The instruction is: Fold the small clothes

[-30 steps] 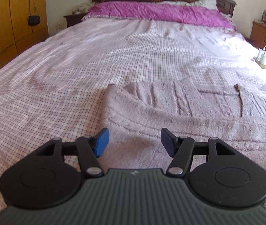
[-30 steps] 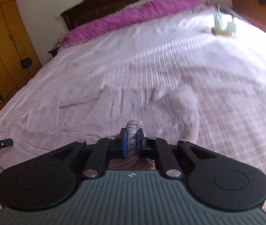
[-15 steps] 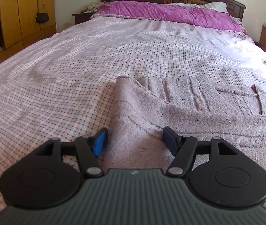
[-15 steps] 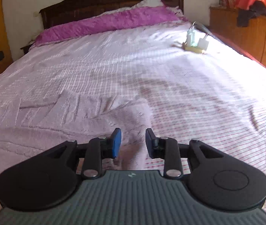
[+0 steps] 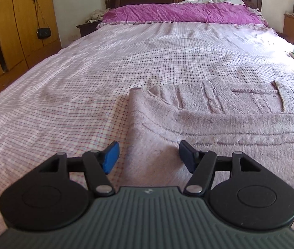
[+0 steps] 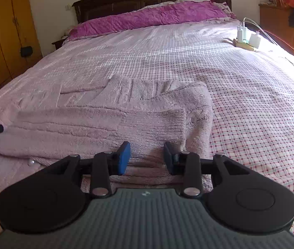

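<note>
Fuzzy pale-pink knit garment [image 6: 109, 120] lies half-folded on checked pink bedsheet [image 5: 68, 95], 12 o'clock of both claws. Left gripper [image 5: 148, 157] wide, empty; right gripper [image 6: 147, 157] part-open, empty. Judged between folds; next needs fresh edge grip.

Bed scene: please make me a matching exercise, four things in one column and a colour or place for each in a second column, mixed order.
Things:
1. pillow
2. knitted garment
3. chargers
4. small bag

Descriptions:
A. hanging on the wardrobe
B. magenta, at the headboard
C. white, near the bed's right edge
D. pale pink, partly folded

Pairs: 1-B, 2-D, 3-C, 4-A
</note>
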`<action>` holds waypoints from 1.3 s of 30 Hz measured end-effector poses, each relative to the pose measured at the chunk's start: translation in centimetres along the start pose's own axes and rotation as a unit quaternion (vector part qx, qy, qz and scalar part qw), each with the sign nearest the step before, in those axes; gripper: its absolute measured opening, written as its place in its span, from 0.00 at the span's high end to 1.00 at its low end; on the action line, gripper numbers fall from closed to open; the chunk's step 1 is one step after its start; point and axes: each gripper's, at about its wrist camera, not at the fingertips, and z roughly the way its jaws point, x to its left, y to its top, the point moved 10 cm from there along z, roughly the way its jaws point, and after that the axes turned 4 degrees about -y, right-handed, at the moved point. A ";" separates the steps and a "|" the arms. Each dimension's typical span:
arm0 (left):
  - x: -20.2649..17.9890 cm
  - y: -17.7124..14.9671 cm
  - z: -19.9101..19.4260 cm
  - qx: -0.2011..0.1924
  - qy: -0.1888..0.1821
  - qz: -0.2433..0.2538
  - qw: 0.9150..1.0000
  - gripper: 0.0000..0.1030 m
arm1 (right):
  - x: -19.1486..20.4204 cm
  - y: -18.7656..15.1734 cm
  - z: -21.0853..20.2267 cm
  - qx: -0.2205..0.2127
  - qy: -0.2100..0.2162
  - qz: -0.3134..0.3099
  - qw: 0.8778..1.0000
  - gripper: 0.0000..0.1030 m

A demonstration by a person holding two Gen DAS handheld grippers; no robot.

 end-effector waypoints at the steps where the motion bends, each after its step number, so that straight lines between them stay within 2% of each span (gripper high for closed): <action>1: 0.1 0.0 -0.6 -0.002 -0.001 0.003 1.000 0.37 | 0.0 0.2 -0.6 -0.004 0.000 0.005 1.000 0.58; 7: 0.4 -0.7 -4.6 -0.007 -0.006 0.005 1.000 0.37 | 1.2 0.3 -6.3 -0.041 0.019 -0.006 0.999 0.44; 14: -0.5 -2.9 -9.3 0.005 -0.015 0.025 1.000 0.37 | 3.6 -1.8 -13.0 -0.058 0.055 -0.026 0.996 0.33; 24: -2.9 -6.4 -15.2 0.012 -0.050 0.051 0.997 0.37 | 7.1 -7.2 -18.7 -0.051 0.078 -0.070 0.993 0.31; 39: -4.9 -12.0 -19.8 0.028 -0.082 0.076 0.993 0.37 | 9.0 -13.4 -22.0 -0.026 0.074 -0.130 0.988 0.29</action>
